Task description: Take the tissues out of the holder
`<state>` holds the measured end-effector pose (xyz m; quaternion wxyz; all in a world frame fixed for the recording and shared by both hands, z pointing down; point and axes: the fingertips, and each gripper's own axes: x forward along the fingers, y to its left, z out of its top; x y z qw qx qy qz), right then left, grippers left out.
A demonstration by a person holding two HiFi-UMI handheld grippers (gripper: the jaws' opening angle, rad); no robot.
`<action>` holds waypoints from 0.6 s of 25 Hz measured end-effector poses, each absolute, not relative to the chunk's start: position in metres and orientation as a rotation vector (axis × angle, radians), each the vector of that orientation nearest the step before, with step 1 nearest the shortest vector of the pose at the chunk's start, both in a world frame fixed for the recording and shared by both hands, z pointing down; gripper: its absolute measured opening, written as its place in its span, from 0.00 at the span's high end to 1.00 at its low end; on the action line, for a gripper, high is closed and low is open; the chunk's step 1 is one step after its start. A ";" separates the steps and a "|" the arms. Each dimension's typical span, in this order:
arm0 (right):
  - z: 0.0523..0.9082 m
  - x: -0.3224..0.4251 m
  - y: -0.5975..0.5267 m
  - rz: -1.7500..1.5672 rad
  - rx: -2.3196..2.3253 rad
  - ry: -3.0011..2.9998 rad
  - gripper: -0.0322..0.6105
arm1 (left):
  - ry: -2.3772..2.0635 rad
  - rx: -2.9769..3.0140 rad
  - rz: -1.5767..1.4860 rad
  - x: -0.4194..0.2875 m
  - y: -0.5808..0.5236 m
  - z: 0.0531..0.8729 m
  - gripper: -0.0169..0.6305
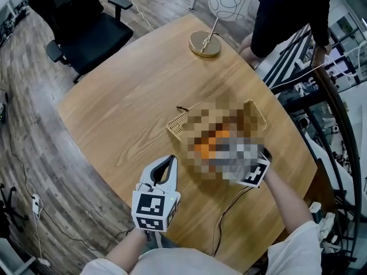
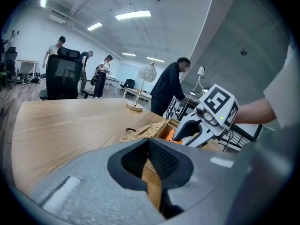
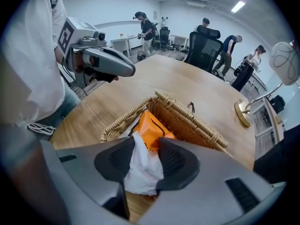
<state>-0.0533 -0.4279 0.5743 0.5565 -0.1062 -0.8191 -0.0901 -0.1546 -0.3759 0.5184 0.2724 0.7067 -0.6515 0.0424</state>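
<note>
Pinching white tissue (image 3: 140,172) btwn right claw (image 3: 146,140) jaws, over holder (image 3: 197,122).

Count: one table (image 1: 126,107), carrying one wicker holder (image 3: 187,118), one orange pack (image 3: 152,128), one white tissue (image 3: 143,170) and one lamp (image 1: 205,43). Grippers: two, left gripper (image 1: 170,160) and right gripper (image 3: 146,143). One black office chair (image 1: 92,30) beside the table.

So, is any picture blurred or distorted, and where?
Head view: a mosaic patch hides most of the wicker basket. Both gripper views: strong wide-angle bending, dark corners. Right gripper view: the white tissue between the jaws looks sharp.
</note>
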 end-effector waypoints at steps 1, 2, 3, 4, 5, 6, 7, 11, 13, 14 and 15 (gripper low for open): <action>0.574 -0.053 -0.428 -0.211 -0.247 -1.935 0.72 | -1.757 1.900 0.110 -0.155 -0.376 0.518 0.96; 0.573 -0.053 -0.428 -0.213 -0.244 -1.935 0.74 | -1.760 1.899 0.107 -0.156 -0.375 0.517 0.96; 0.573 -0.052 -0.429 -0.217 -0.241 -1.934 0.75 | -1.764 1.898 0.103 -0.157 -0.375 0.515 0.96; 0.572 -0.052 -0.429 -0.224 -0.240 -1.931 0.77 | -1.769 1.896 0.100 -0.158 -0.375 0.514 0.96; 0.571 -0.052 -0.429 -0.234 -0.238 -1.929 0.78 | -1.773 1.894 0.095 -0.159 -0.375 0.513 0.96; 0.570 -0.052 -0.430 -0.244 -0.235 -1.927 0.79 | -1.775 1.893 0.092 -0.159 -0.374 0.512 0.96; 0.568 -0.052 -0.431 -0.253 -0.231 -1.926 0.80 | -1.777 1.892 0.089 -0.160 -0.374 0.511 0.96; 0.557 -0.053 -0.436 -0.279 -0.201 -1.937 0.84 | -1.782 1.896 0.079 -0.161 -0.372 0.508 0.96; 0.551 -0.054 -0.437 -0.298 -0.193 -1.937 0.85 | -1.781 1.897 0.072 -0.160 -0.371 0.506 0.96; 0.548 -0.054 -0.437 -0.308 -0.191 -1.935 0.86 | -1.780 1.899 0.067 -0.160 -0.371 0.504 0.96; 0.546 -0.054 -0.437 -0.317 -0.189 -1.931 0.86 | -1.779 1.901 0.063 -0.159 -0.371 0.503 0.96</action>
